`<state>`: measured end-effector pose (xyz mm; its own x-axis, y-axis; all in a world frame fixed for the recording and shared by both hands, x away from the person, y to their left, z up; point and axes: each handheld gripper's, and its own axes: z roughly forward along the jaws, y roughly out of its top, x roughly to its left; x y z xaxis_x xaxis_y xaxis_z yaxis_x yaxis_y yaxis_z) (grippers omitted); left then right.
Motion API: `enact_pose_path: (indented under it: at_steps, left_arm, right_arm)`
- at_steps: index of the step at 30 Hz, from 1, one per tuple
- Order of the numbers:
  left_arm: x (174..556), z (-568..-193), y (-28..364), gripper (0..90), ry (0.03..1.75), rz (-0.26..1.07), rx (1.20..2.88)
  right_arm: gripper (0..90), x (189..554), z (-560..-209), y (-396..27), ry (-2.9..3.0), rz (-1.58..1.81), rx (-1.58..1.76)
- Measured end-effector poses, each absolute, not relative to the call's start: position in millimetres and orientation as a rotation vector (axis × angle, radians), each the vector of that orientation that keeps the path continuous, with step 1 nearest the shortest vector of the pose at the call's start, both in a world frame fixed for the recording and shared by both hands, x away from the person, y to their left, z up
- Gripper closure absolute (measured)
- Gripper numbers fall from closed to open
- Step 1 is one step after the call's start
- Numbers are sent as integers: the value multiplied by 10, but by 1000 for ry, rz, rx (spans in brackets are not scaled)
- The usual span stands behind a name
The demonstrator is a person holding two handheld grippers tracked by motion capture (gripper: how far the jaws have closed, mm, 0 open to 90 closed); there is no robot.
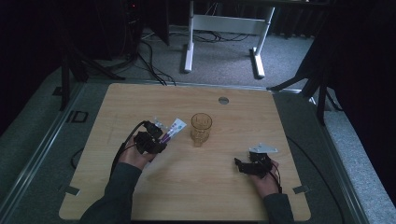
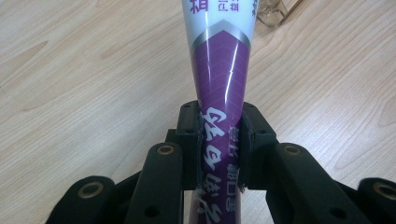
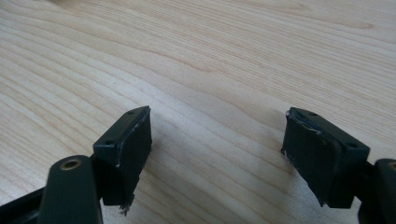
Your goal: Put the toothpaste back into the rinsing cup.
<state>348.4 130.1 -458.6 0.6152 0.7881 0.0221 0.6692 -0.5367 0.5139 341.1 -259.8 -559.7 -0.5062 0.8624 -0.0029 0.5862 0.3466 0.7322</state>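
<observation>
Light wooden table (image 1: pixel 187 196) with rounded corners and a small grey round cap (image 1: pixel 223 100) near the far edge, standing on grey carpet; white desk legs (image 1: pixel 189 42) beyond it, dark stands to either side. Broad bare wood along the far edge, across the middle between the 2 hands, and along the near edge. Nothing close to any table edge.

Amber ribbed drinking glass (image 1: pixel 201 129) upright near the table's centre, just right of the tube's far end and not touching it in the high view; a clear corner of it (image 2: pixel 275 11) at the top of the left gripper view.

Purple-and-white squeeze tube (image 1: pixel 171 130) left of the glass, lifted off the wood at the gripped end. Long axis diagonal in the high view: purple end near the person, flat white end toward the far right, toward the glass. In the left gripper view, the tube (image 2: pixel 223 65) straight away from the camera, widening with distance. White Chinese characters along the purple part, purple characters on the white part, cut off at the top; none legible with certainty. Silver chevron band between the 2 colours.

Left gripper (image 1: pixel 150 141), black, clamped on the tube's narrow purple end, both pads (image 2: pixel 249 140) pressed flat against its sides.

Right gripper (image 1: pixel 247 165), black with a grey 3-cornered plate on top, near the right front of the table, well apart from tube and glass. Jaws spread wide, gripper (image 3: pixel 217 140) over bare wood, nothing between the pads (image 3: pixel 317 154).
</observation>
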Motion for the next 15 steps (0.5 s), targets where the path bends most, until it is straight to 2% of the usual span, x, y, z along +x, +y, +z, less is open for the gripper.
enact_pose_path:
  at_steps: [15]
  left_arm:
    - [3486,-4509,1288,735,1151,388,2312]
  right_arm:
    - [235,3413,-5597,-2600,2226,966,1267]
